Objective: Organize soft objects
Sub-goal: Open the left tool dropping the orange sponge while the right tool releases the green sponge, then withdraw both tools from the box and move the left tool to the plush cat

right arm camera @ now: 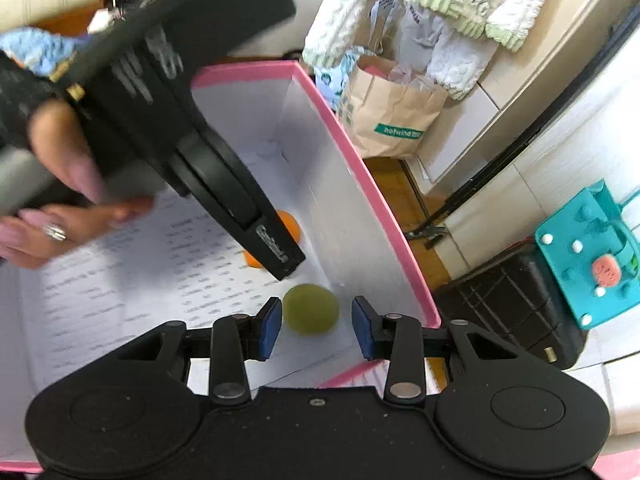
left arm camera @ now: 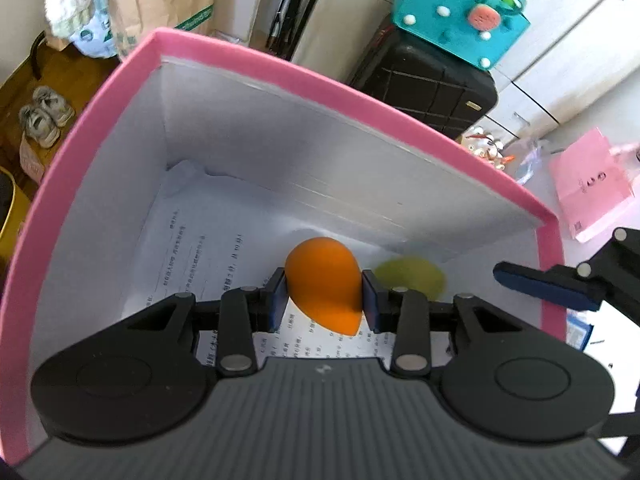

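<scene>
Inside a pink-rimmed box (left arm camera: 224, 54) lined with printed paper (left arm camera: 192, 256), the left tongs (left arm camera: 325, 300) clamp an orange teardrop sponge (left arm camera: 324, 284) between their blue pads. The right tongs (right arm camera: 316, 328) stand spread wide around a green sponge (right arm camera: 311, 309) resting on the paper in the box's corner, their pads not touching it. A teal bag (left arm camera: 456, 12) sits on a black suitcase (left arm camera: 424, 80) beyond.

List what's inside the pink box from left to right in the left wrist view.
Printed paper → orange sponge, held between the left gripper pads → green sponge.
</scene>
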`<state>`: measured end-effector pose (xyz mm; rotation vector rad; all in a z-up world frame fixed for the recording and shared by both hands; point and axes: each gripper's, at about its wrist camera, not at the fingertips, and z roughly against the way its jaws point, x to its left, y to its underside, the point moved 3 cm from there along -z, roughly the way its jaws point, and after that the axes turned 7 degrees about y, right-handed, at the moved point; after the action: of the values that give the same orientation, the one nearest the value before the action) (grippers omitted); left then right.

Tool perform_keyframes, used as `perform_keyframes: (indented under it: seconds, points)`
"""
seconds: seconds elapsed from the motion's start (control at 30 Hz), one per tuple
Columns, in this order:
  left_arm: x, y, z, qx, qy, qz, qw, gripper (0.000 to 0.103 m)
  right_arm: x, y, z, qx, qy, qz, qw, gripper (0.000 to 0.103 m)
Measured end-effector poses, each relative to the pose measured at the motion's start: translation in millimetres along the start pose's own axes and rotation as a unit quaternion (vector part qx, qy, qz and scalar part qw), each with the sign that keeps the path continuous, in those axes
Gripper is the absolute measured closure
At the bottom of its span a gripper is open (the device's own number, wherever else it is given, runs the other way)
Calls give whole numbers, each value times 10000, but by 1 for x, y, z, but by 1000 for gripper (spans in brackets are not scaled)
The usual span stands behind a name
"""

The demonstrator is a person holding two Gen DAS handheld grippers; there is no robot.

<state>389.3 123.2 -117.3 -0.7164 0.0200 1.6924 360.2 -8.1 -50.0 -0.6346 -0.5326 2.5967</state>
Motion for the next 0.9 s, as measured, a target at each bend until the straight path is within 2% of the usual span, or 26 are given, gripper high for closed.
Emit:
perform_keyframes:
  seconds: [0.1,0.13,0.17,0.53,0.7,0.9]
  points:
    - [-7,0,5,-151,-173,-189,9996,59,-2,7,9,-95,-238,-314,9992,61]
    - [-10,1,7,-209,-250,-330,9989,48,-1,11,12,-123,-289,-402,9987,61]
    - [-13,1,10,-208,-281,-460,9983,44,-2,13,14,-163,-330,-463,9982,61]
    - [-30,17,61,-124,-535,-1141,9920,42,2,35,55,-454,-837,-1243,9877,61]
    - [-47,36,96,-97,-853,-1715,9814,42,0,43,78,-593,-901,-1432,9838,59]
    - [-70,65,141,-185,-1092,-2220,9687,38,6,53,113,-758,-764,-1509,9827,59]
